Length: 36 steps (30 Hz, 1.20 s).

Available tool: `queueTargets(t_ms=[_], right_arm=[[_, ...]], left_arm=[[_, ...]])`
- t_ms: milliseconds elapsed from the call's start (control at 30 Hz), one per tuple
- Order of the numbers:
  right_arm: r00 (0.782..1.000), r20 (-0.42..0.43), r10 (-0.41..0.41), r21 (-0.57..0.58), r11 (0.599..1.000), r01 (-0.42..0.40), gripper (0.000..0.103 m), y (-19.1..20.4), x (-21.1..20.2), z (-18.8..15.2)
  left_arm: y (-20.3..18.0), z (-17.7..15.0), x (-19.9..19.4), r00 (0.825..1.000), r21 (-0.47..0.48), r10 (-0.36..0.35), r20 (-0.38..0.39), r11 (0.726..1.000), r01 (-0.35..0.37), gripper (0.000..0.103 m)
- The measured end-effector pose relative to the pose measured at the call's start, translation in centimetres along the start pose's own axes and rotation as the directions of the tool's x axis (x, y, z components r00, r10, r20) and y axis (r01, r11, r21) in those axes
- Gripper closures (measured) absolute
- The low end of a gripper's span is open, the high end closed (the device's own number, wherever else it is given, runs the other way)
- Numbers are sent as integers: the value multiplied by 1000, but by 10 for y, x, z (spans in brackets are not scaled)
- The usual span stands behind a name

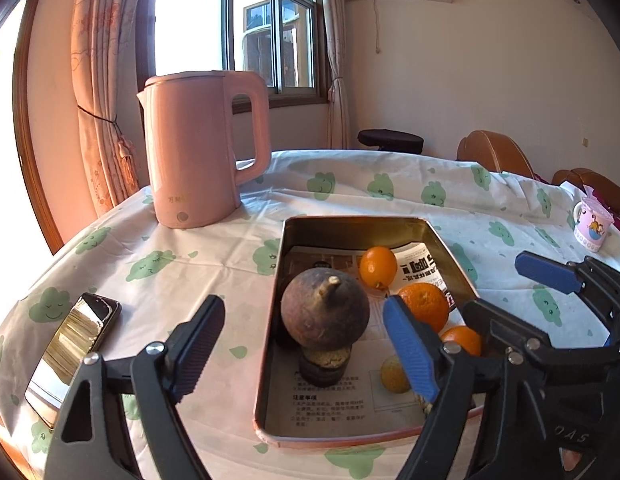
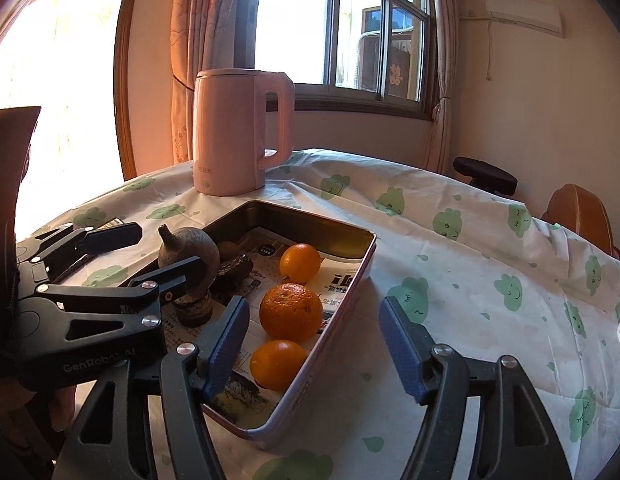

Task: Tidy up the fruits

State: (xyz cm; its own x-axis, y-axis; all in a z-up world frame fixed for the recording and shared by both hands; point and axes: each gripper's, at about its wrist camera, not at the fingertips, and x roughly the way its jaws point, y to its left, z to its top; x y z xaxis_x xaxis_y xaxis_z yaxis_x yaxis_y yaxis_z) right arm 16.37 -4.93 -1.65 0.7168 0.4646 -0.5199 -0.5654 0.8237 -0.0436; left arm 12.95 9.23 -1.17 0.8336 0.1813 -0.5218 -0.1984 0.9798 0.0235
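A metal tray lined with newspaper holds three oranges, a small yellowish fruit and a brown round fruit with a stem resting on a dark stand. My left gripper is open and empty, its fingers straddling the tray's left wall and the brown fruit. My right gripper is open and empty over the tray's right wall, beside the oranges. The brown fruit shows behind the left gripper in the right wrist view.
A pink kettle stands behind the tray. A phone lies at the left on the cloud-print tablecloth. A pink cup stands at the far right. Brown chairs sit behind the table.
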Motion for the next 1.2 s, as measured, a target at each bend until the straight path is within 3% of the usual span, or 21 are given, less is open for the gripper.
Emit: queueTargets(t_ms=[267,1200], right_arm=[[990,109,-91,96,992,81,18,-17,-25,-4],[988,115,-103,116,989,90,12,-20,-28,-4]], left_arm=[[5,-1,-17,996,-24,27,90,999,-25,7],[7,-2,-20,994,-34,41,104,999,-37,4]])
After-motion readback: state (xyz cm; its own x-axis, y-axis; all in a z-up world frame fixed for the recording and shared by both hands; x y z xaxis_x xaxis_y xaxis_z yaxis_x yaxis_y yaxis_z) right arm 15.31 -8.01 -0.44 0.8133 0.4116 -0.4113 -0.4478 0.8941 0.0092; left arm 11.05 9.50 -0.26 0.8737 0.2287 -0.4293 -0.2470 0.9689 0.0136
